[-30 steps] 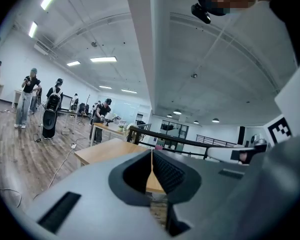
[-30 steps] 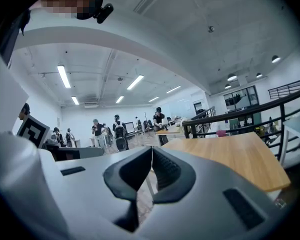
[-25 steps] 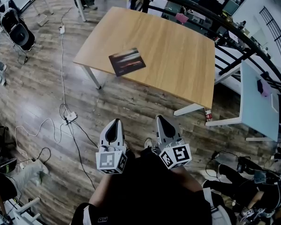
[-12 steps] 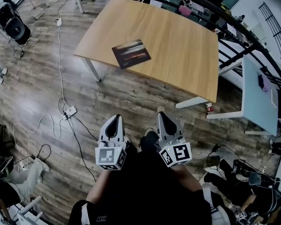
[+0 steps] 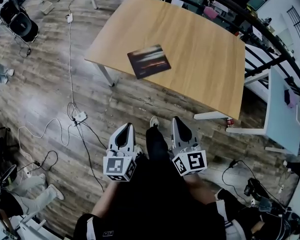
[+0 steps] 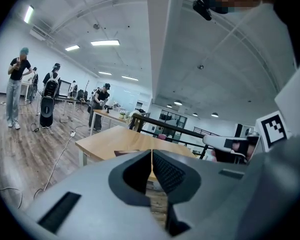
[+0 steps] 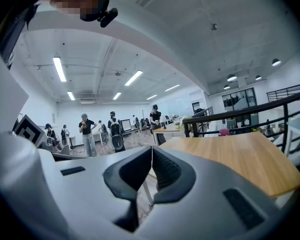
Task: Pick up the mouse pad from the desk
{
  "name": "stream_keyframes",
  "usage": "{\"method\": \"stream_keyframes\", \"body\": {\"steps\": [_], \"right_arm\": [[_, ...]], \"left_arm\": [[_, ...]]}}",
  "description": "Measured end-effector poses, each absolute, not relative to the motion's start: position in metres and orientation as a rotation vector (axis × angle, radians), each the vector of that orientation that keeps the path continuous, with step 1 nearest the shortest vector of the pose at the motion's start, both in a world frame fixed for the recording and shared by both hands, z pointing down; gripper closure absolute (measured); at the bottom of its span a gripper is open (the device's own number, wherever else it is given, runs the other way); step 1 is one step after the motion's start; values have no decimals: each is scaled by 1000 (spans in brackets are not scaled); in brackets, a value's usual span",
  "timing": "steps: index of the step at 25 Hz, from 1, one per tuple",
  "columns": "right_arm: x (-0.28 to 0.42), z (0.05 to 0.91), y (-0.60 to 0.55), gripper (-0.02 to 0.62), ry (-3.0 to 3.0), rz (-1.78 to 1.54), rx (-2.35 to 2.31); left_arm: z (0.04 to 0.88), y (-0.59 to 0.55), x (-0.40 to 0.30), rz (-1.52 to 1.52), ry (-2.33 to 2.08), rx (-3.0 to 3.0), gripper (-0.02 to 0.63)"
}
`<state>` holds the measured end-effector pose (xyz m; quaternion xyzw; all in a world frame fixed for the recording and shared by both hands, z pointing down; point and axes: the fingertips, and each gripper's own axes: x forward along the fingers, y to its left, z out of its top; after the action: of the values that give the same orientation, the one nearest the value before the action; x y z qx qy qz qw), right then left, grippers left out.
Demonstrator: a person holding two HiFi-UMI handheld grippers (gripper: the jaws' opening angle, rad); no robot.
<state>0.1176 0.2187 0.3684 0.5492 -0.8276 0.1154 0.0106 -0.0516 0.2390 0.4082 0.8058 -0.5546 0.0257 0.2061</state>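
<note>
The pad [image 5: 149,61] lies flat on the desk [image 5: 205,44], near its front edge, toward the left corner. The left gripper [image 5: 125,128] and the right gripper [image 5: 176,121] are fully closed, empty, well short of the desk. The pad is ahead between them, neither clearly nearer. Its long axis runs crosswise, slightly turned against that edge.

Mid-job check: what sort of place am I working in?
Probably an open-plan office or lab: a wooden desk bearing a mouse pad, office chairs, and a power strip with cables on the floor.
</note>
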Motion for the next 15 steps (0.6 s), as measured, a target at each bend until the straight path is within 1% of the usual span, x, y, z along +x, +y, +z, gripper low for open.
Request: {"method": "stream_keyframes", "body": {"steps": [15], "right_arm": [[122,370,68,565,-2662,355,1530]], "left_arm": [[415,104,-29,107,-1611,2159,580]]}}
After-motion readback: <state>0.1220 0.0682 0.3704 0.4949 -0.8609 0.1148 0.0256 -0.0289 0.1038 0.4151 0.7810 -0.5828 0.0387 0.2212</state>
